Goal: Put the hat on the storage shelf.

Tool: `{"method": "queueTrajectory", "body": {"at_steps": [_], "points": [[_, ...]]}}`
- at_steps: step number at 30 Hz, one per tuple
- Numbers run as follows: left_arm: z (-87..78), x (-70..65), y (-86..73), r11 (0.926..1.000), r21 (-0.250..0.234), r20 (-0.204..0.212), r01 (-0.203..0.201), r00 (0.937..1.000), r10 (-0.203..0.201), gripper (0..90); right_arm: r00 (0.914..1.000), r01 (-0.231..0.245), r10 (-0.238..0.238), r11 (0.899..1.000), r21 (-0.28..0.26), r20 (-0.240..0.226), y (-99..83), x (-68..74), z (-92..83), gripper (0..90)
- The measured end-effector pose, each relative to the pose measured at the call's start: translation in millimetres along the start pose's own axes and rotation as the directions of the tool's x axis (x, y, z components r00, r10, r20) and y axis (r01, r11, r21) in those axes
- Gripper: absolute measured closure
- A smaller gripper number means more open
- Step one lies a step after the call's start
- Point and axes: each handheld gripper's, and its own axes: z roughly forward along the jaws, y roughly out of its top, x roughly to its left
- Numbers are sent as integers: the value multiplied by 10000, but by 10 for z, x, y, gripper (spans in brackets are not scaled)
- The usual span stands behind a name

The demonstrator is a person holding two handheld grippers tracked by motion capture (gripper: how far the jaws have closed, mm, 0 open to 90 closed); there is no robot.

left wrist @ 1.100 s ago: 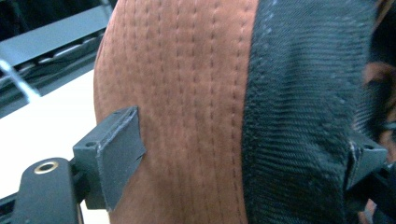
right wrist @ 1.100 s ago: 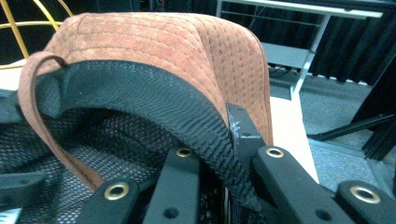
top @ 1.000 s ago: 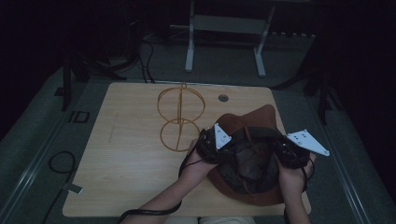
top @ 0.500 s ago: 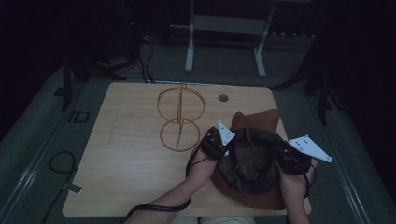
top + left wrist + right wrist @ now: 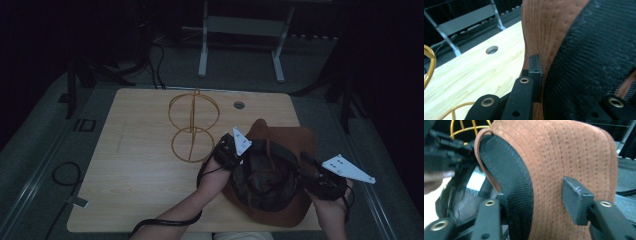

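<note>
A brown suede hat (image 5: 295, 137) with a black lining lies crown-down at the table's right front. My left gripper (image 5: 239, 166) is shut on its left rim; in the left gripper view (image 5: 567, 75) one pad (image 5: 535, 67) presses the brown brim (image 5: 541, 27) against the black band (image 5: 594, 57). My right gripper (image 5: 306, 172) is at the hat's right rim. Its jaws have just been opening: in the right gripper view (image 5: 537, 197) the rim (image 5: 554, 165) stands between them and the right pad (image 5: 575, 200) is off the suede.
A gold wire stand (image 5: 192, 130) rises on the wooden table (image 5: 135, 170) just left of the hat, seen also as gold wire (image 5: 474, 126). A round hole (image 5: 239, 105) is in the table's far side. Metal frame legs (image 5: 202, 45) and cables lie beyond.
My right hand has slid right and toward the near edge, and its jaws have come apart. My left gripper has closed on the hat's rim and stayed in place.
</note>
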Motion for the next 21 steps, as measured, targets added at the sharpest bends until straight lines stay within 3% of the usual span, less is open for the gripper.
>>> {"method": "queueTrajectory", "body": {"at_steps": [1,4,6,7,10,11,13,14,16,17,19,21], "points": [[-19,19,1,10000,-1,-86,-46,10000,46,871,9996,7,-7,10000,-21,-290,0,1,-41,419],[-66,63,-31,9997,-226,-173,2,9999,-6,871,9981,365,-373,9992,-159,-500,4,22,-183,364],[-111,91,-61,9995,-300,-221,-30,9998,24,871,9971,212,-245,9987,-470,-721,5,-16,-270,364],[-143,115,-83,9994,-346,-301,-64,9995,54,871,9976,159,-199,9980,-605,-665,9,-49,-315,365],[-240,190,-125,9983,-588,1,26,10000,-26,871,9999,112,-109,9976,-685,49,20,-199,-409,388],[-278,217,-137,9963,-864,354,29,9994,2,870,9993,121,-97,9978,-655,364,14,-271,-418,392],[-347,253,-153,9919,-1267,624,-85,9979,165,870,9982,78,-47,9986,-528,591,-1,-363,-405,403],[-399,286,-167,9860,-1657,1106,-199,9931,386,869,9982,-7,35,9989,-462,598,-10,-404,-387,406],[-463,307,-169,9809,-1912,1293,-364,9897,619,870,9987,-58,74,9995,-325,506,-29,-456,-328,409],[-495,334,-174,9749,-2201,1728,-329,9823,721,869,9989,-86,98,9996,-263,457,-36,-463,-296,408],[-556,358,-179,9651,-2564,1923,-527,9758,1044,869,9999,-147,148,9997,-196,50,-46,-454,-230,408],[-621,406,-199,9457,-3217,2506,-458,9591,1317,869,9998,-26,25,10000,-30,-176,-46,-410,-148,409]]}}
